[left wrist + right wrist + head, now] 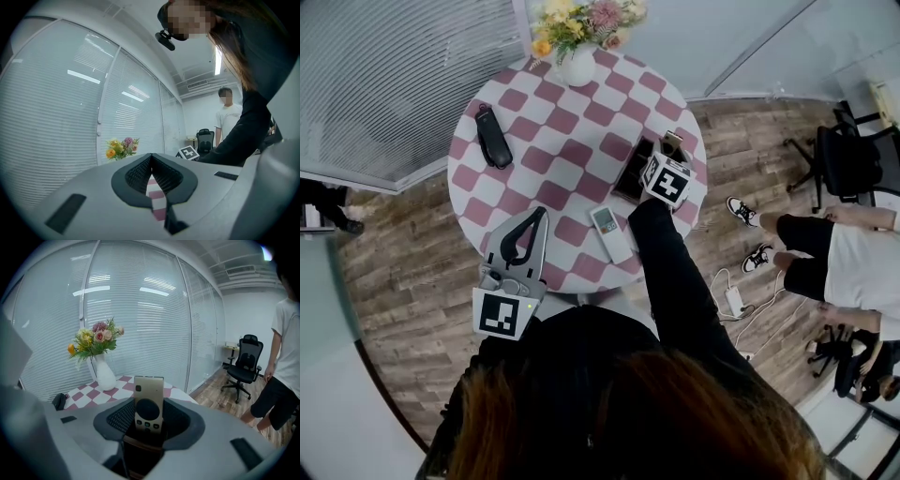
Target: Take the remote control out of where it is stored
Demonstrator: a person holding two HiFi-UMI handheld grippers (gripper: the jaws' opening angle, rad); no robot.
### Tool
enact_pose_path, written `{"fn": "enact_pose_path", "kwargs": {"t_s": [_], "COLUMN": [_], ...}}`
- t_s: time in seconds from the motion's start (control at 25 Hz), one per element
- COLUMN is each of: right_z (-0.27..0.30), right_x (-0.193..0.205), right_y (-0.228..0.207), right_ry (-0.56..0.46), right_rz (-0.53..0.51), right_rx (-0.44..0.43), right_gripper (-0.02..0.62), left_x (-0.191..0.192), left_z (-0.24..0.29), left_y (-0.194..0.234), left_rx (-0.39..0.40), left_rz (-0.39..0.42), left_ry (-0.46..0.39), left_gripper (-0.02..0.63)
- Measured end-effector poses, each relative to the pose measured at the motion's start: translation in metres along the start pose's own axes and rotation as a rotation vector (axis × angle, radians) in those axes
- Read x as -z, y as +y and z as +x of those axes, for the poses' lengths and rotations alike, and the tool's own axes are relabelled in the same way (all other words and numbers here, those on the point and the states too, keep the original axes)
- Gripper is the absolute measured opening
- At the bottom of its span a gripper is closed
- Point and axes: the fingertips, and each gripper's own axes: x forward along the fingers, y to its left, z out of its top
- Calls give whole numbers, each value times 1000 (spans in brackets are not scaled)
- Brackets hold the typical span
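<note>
Right gripper [149,417]: jaws apart, remote control [149,390] between, unpressed.
Left gripper [151,157]: tips together, empty.
Beside holder [631,172]: white remote [609,232].
Holder: near table [701,159] edge.

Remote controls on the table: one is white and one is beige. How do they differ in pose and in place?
The white remote lies flat on the checked tablecloth; the beige remote stands upright in a dark holder. The white remote lies apart from the right gripper; the beige remote stands between its jaws. Both are slim and oblong.
</note>
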Motion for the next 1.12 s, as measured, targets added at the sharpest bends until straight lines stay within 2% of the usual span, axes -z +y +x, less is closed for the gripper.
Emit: {"fn": "enact_pose_path", "kwargs": {"t_s": [0.44,0.76,0.96,1.12], "right_z": [-40,-90,-126,-145], "right_x": [-47,-76,-83,-77], "right_y": [14,26,23,18], "right_ry": [-148,-242,-267,-259], "right_rz": [-61,-115,-159,-183], "right_rx": [-139,-256,-316,-328], "right_gripper": [195,195,195,195], "left_x": [-2,-5,-5,-5], "left_z": [5,9,8,10], "left_y": [-8,-15,-18,-23], "left_rx": [30,50,56,65], "left_rz": [-2,-6,-5,-6], "left_ry": [-13,-24,-28,-33], "left_gripper": [9,9,9,9]}}
